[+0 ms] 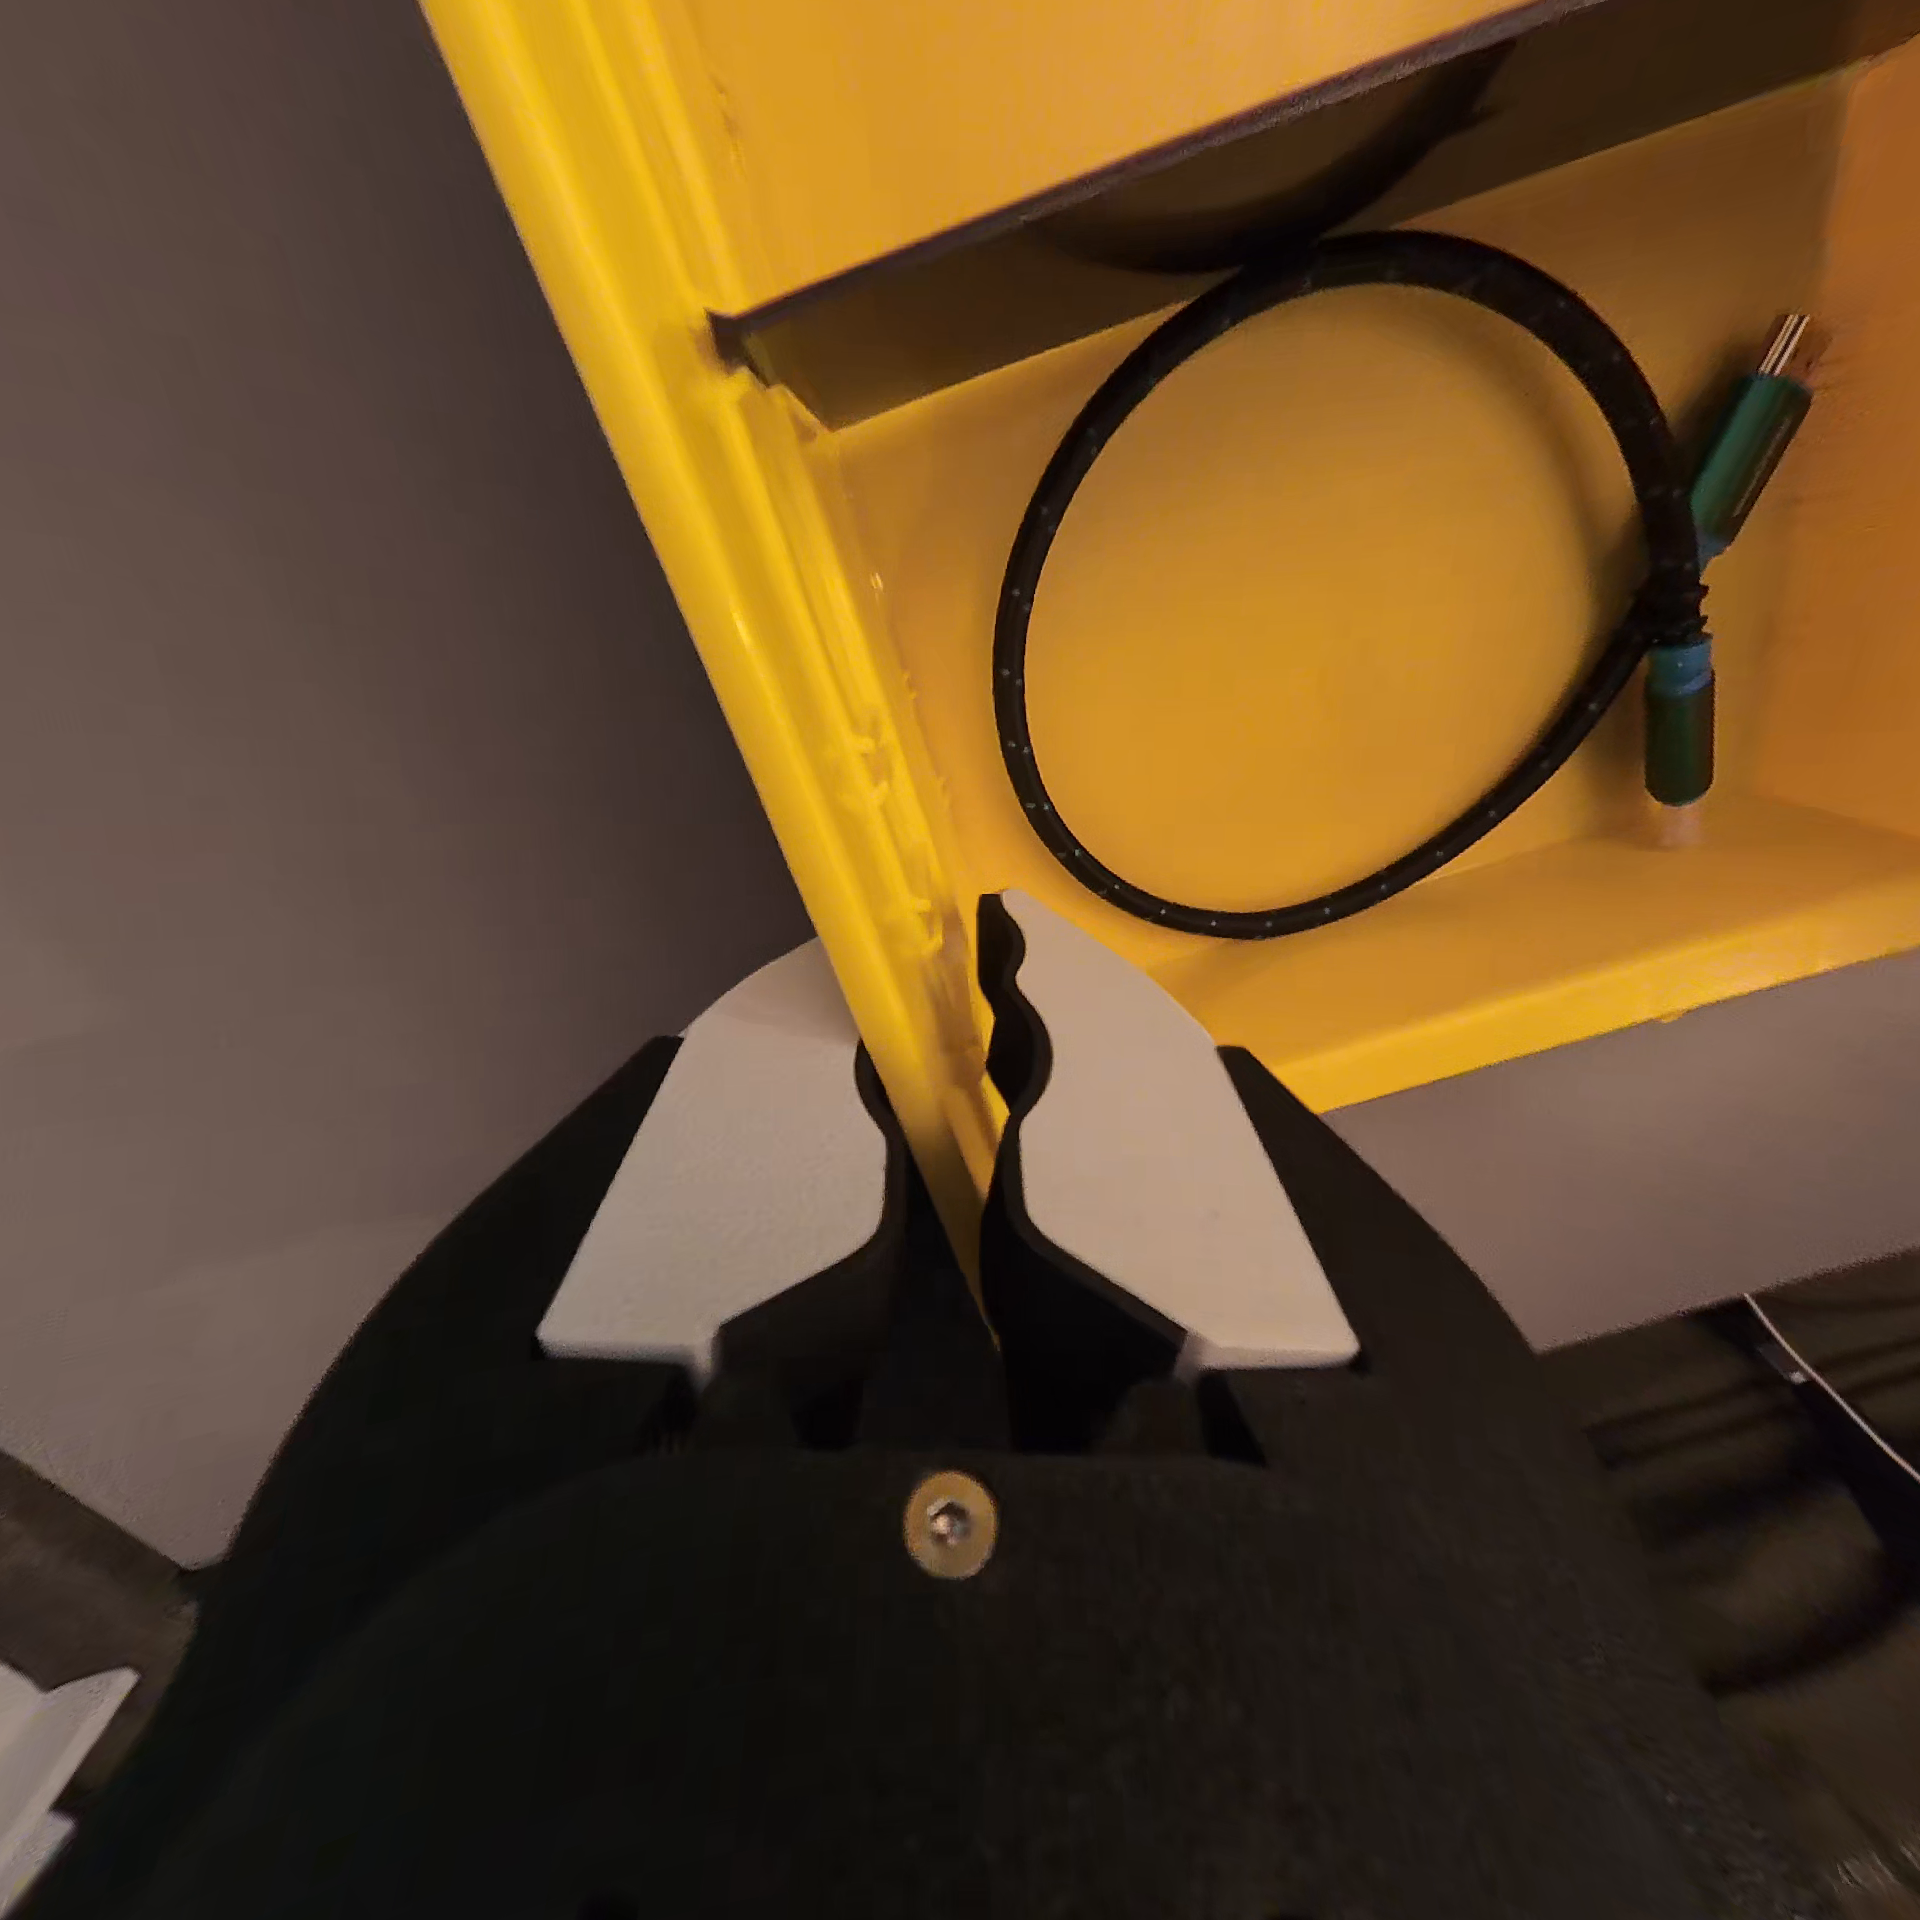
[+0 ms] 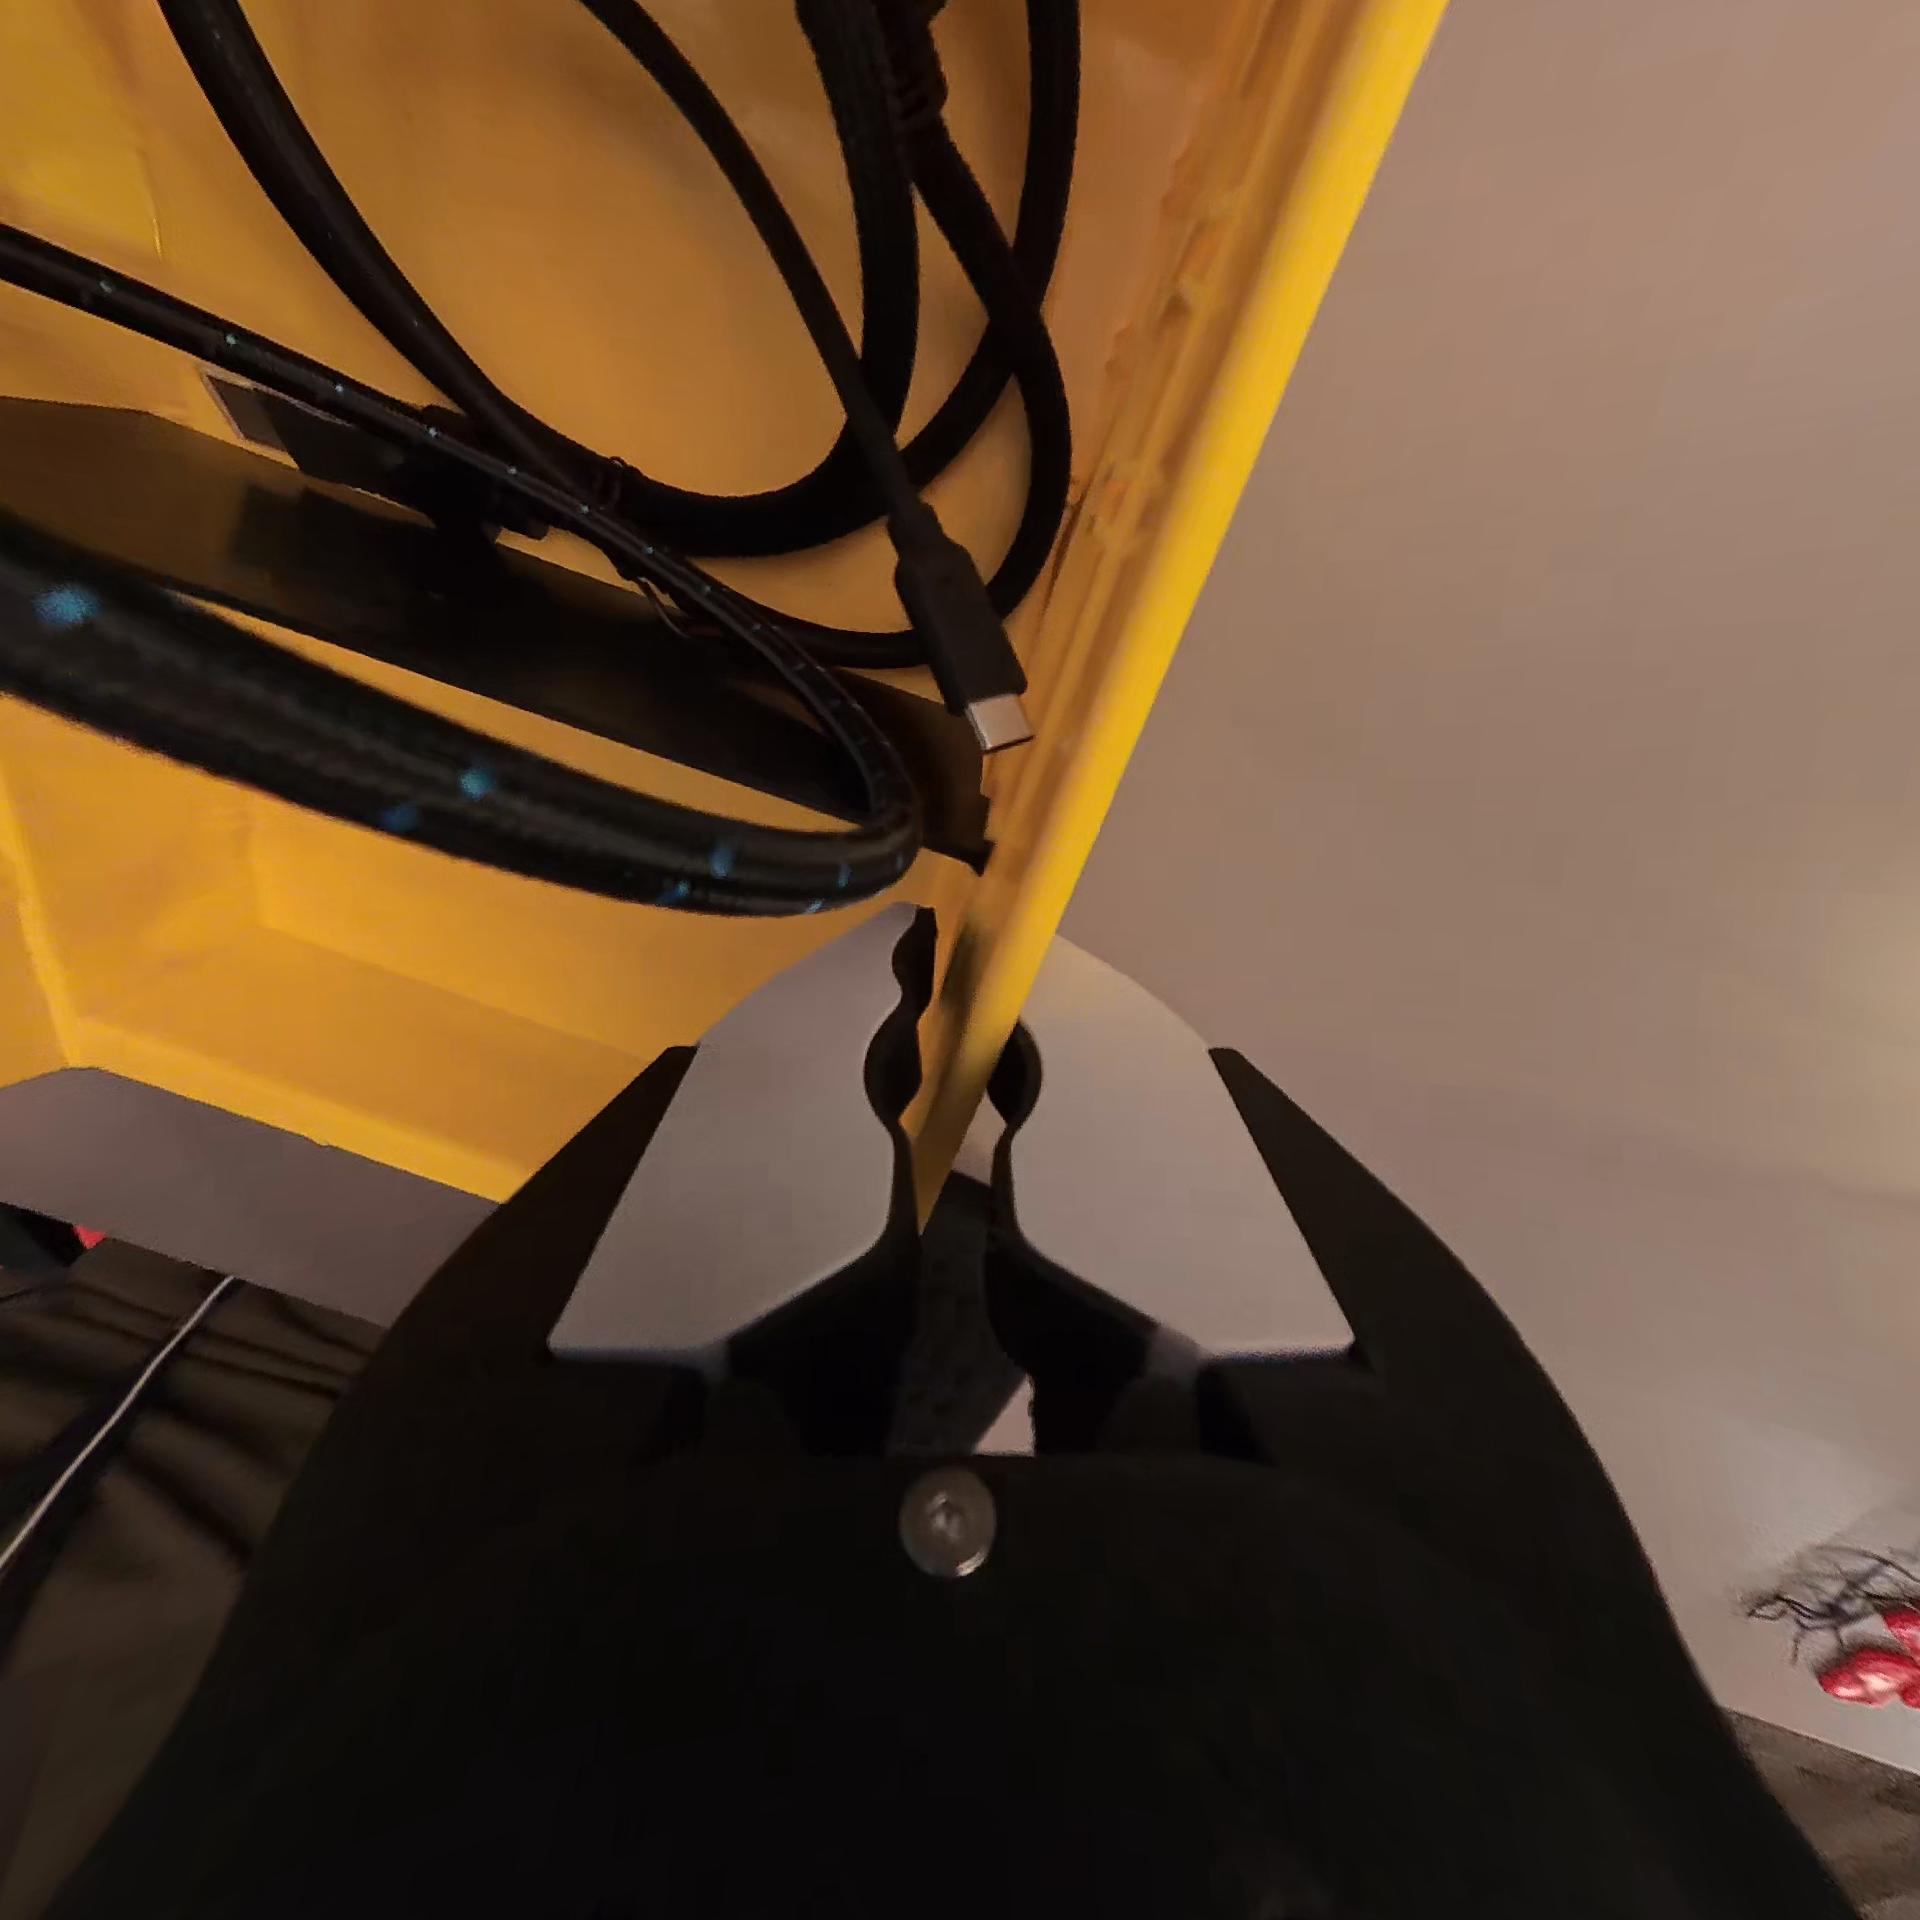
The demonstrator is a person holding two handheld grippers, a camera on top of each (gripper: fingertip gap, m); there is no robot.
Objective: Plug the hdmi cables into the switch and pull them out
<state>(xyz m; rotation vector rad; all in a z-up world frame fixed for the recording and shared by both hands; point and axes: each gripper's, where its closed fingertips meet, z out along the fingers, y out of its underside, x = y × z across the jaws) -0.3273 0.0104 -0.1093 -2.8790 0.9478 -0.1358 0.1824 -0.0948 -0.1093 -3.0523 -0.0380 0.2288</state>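
A yellow tray with inner dividers fills both views. In the left wrist view my left gripper is shut on the tray's left wall. One compartment holds a coiled black braided cable with green plugs. In the right wrist view my right gripper is shut on the tray's right wall. Inside lie several black cables, a thick braided one, a black plug with a silver tip and a flat black box, likely the switch.
A plain pale surface lies behind the tray on both sides. Dark fabric and a thin white cord lie below the tray. A small red object sits at the lower right.
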